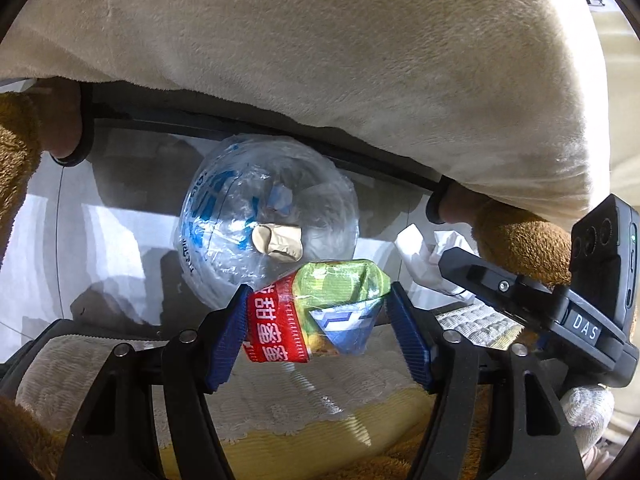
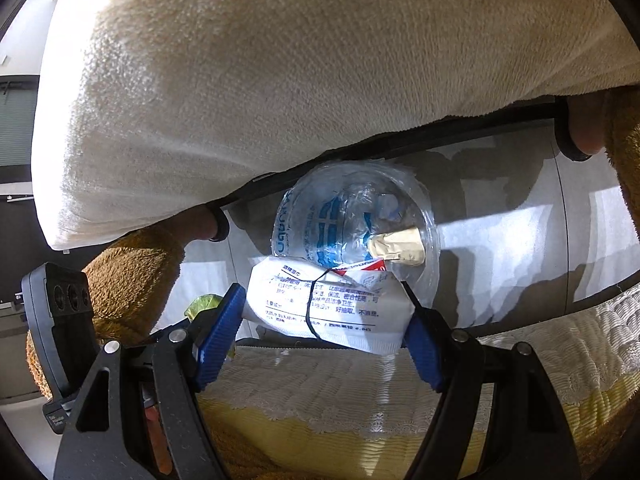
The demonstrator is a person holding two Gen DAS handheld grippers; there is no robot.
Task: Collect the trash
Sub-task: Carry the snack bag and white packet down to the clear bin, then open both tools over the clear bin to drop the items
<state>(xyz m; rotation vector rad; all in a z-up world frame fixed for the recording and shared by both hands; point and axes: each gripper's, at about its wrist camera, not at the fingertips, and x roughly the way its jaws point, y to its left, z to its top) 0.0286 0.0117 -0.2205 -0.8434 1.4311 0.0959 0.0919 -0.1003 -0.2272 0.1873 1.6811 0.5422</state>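
Gripping a crumpled snack wrapper [image 1: 316,312] between its blue ribbed pads [image 1: 228,340], the left gripper [image 1: 316,320] points steeply down past the front edge of a lace-covered yellow cushion [image 1: 280,408]. The wrapper has a red band with white Chinese characters, a green panel and a blue-and-white folded corner; both pads press its sides.

The right gripper [image 2: 320,320] likewise clamps a white wet-wipe packet [image 2: 324,304] printed with rows of small blue Chinese text, too fine to read in full, with a thin black band around it and a red-and-white scrap at its top edge. From the left wrist view the right gripper [image 1: 460,268] appears at the right edge, with "DAS" on its body, the white packet [image 1: 424,256] at its fingers. From the right wrist view a bit of the green wrapper [image 2: 204,304] peeks in at the left.

Beyond both held pieces, on the pale tiled floor [image 1: 100,240], stands a bin lined with a clear plastic bag [image 1: 268,220] bearing blue lettering that cannot be made out. A crumpled beige scrap of paper [image 1: 278,242] lies inside it. The bin sits right at a dark rail under a cream plush throw [image 1: 320,60] that overhangs it from above. Brown fuzzy sleeves [image 2: 132,280] close in at the sides, leaving a narrow sunlit strip of floor around the bin.
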